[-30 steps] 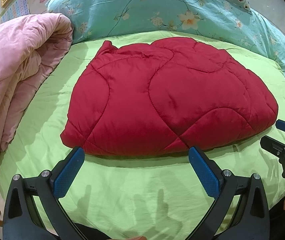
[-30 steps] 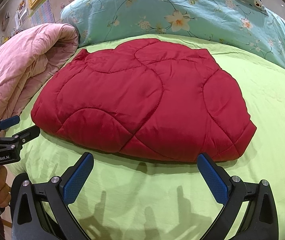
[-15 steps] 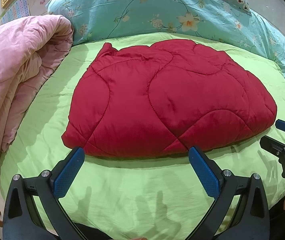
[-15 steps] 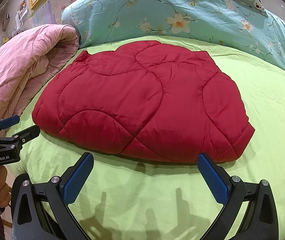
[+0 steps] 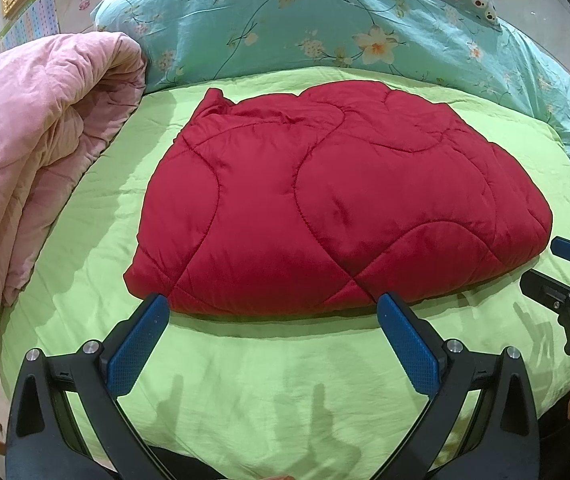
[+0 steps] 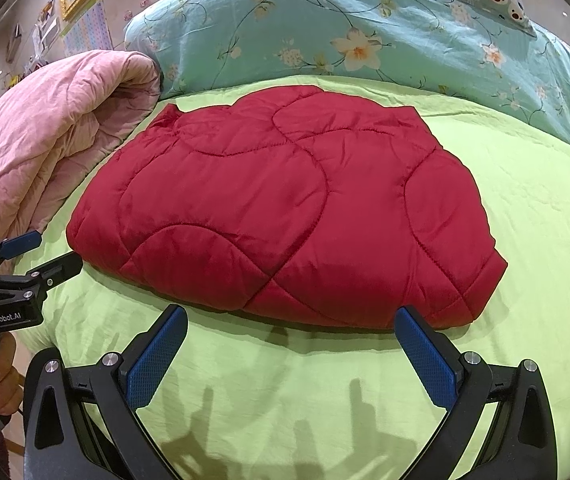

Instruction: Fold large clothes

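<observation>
A red quilted padded garment [image 5: 325,208] [image 6: 285,216] lies folded into a compact block in the middle of the green bed sheet [image 5: 265,380] [image 6: 285,400]. My left gripper [image 5: 273,320] is open and hovers just short of the garment's near edge, holding nothing. My right gripper [image 6: 291,332] is open too, just short of the same near edge further right, and also holds nothing. Each gripper appears at the side of the other's view: the right one [image 5: 557,264] and the left one [image 6: 41,252], each held by a hand.
A rolled pink duvet [image 5: 33,152] [image 6: 49,148] lies along the left side of the bed. A teal floral quilt [image 5: 325,24] [image 6: 365,32] is heaped along the far side. Picture frames hang on the wall at the top left.
Both views have shifted very slightly; the garment sits a touch lower in the frames. Neither gripper has changed its opening or touched the garment.
</observation>
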`<action>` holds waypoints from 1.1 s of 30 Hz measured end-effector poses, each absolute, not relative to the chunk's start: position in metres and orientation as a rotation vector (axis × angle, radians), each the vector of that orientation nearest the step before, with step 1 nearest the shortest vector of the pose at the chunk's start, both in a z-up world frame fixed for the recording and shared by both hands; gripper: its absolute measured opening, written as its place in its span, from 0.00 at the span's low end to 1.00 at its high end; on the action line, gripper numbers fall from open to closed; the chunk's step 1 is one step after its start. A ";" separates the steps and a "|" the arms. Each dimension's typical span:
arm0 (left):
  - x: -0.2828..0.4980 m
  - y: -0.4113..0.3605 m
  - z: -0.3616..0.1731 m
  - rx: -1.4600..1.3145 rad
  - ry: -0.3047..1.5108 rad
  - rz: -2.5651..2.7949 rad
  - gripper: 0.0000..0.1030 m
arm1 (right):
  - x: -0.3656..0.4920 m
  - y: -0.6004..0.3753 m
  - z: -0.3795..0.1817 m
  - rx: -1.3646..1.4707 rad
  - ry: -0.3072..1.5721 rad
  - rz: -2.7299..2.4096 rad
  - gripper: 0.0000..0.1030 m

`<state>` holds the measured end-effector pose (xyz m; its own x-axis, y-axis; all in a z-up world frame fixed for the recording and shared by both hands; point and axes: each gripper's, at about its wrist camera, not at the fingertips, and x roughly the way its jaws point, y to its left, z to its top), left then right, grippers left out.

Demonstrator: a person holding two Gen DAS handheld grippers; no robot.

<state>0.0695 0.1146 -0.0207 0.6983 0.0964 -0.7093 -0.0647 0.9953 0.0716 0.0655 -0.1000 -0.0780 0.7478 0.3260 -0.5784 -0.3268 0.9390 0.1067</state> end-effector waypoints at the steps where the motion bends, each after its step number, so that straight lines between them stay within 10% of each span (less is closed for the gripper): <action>1: 0.069 0.115 -0.021 0.042 0.792 0.090 1.00 | 0.066 -0.100 -0.078 -0.001 0.633 0.356 1.00; 33: 0.076 0.113 -0.017 0.043 0.778 0.106 1.00 | 0.075 -0.107 -0.070 0.015 0.619 0.348 1.00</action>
